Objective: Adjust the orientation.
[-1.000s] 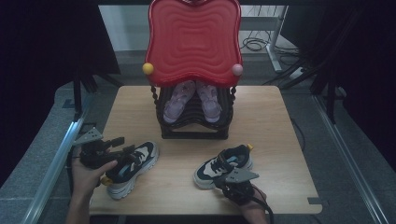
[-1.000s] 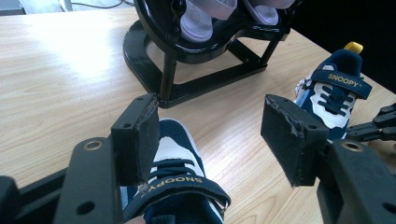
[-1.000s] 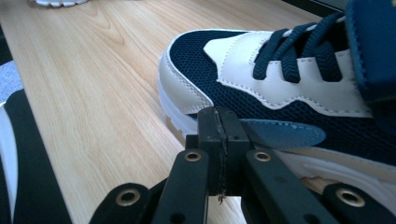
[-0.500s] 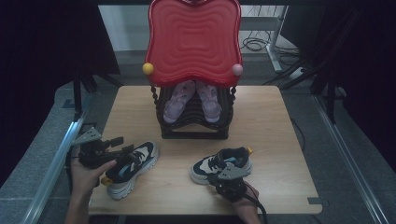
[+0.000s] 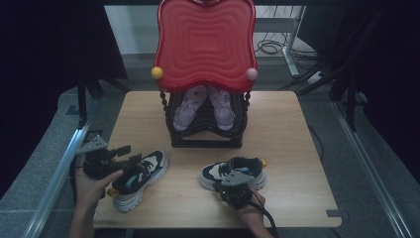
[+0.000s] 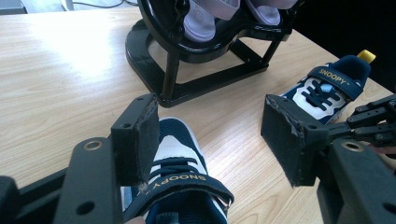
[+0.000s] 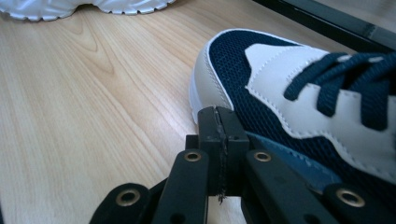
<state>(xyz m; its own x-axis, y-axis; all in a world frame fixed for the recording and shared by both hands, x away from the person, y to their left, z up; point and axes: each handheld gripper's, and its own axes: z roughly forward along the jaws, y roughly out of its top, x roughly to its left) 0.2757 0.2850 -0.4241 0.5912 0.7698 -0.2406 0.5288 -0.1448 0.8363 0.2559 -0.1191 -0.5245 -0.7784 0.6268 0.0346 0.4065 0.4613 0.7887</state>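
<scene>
Two navy-and-white sneakers lie on the wooden table (image 5: 297,148). My left gripper (image 5: 130,156) is open, and its jaws straddle the tongue strap of the left sneaker (image 5: 141,176) without pressing on it. In the left gripper view its pads (image 6: 140,140) stand wide either side of that sneaker (image 6: 180,154). My right gripper (image 5: 223,186) is shut, pads together with nothing between them. Its tip (image 7: 222,135) rests against the near side of the right sneaker (image 7: 289,93), close to the toe. That right sneaker (image 5: 233,171) lies with its toe to the left.
A black shoe rack (image 5: 205,134) with a red wavy top (image 5: 205,44) stands at the table's middle back and holds a pair of lilac shoes (image 5: 220,106). Bare wood stretches to the right of the rack. Metal rails run along both sides of the table.
My right gripper has moved left along the near side of the right sneaker, and the sneaker has shifted a little to the left. The left gripper and its sneaker have stayed put.
</scene>
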